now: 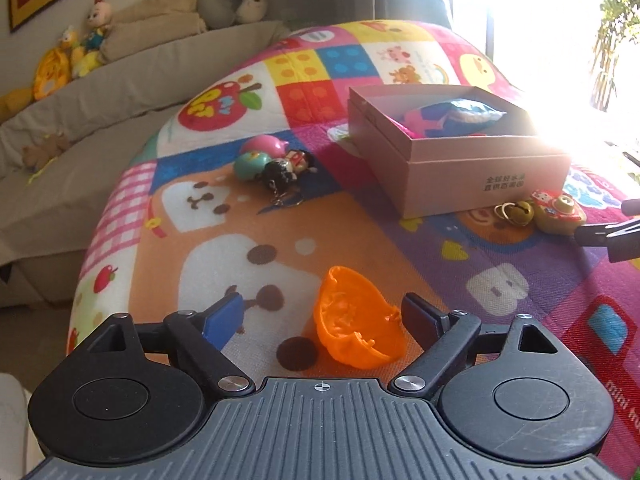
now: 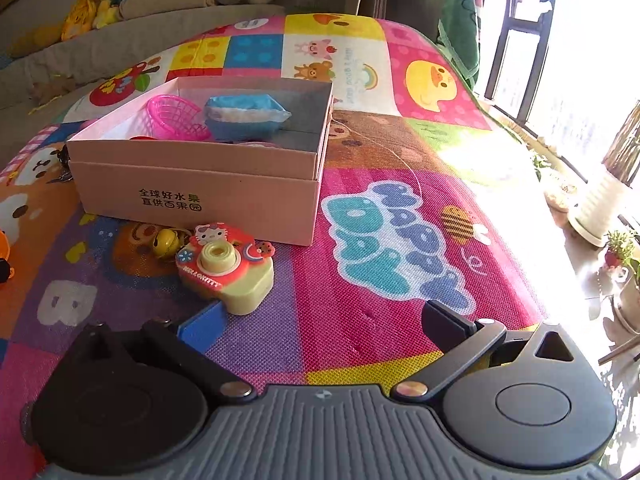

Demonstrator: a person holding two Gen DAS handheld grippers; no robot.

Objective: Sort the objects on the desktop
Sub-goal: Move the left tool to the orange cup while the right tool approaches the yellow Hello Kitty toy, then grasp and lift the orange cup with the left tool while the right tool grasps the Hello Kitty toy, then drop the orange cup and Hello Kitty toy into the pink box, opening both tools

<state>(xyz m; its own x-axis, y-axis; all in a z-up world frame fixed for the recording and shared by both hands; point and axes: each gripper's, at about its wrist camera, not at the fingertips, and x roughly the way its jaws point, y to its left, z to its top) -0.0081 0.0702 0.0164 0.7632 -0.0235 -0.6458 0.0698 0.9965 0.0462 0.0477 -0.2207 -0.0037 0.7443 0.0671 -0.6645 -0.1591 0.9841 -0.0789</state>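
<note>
An orange plastic half-shell (image 1: 356, 320) lies on the colourful mat between the fingers of my left gripper (image 1: 322, 312), which is open and not touching it. A pink cardboard box (image 1: 452, 148) stands beyond; it also shows in the right wrist view (image 2: 200, 184), holding a pink basket (image 2: 174, 116) and a blue pouch (image 2: 244, 116). A yellow toy camera (image 2: 228, 272) and a gold bell (image 2: 166, 242) lie in front of the box. My right gripper (image 2: 320, 320) is open and empty, with the camera just beyond its left finger.
A pink ball, a teal ball and a doll keychain (image 1: 280, 168) lie left of the box. A grey sofa (image 1: 100, 92) with plush toys runs behind the mat. Potted plants (image 2: 600, 208) stand on the floor by the bright window at the right.
</note>
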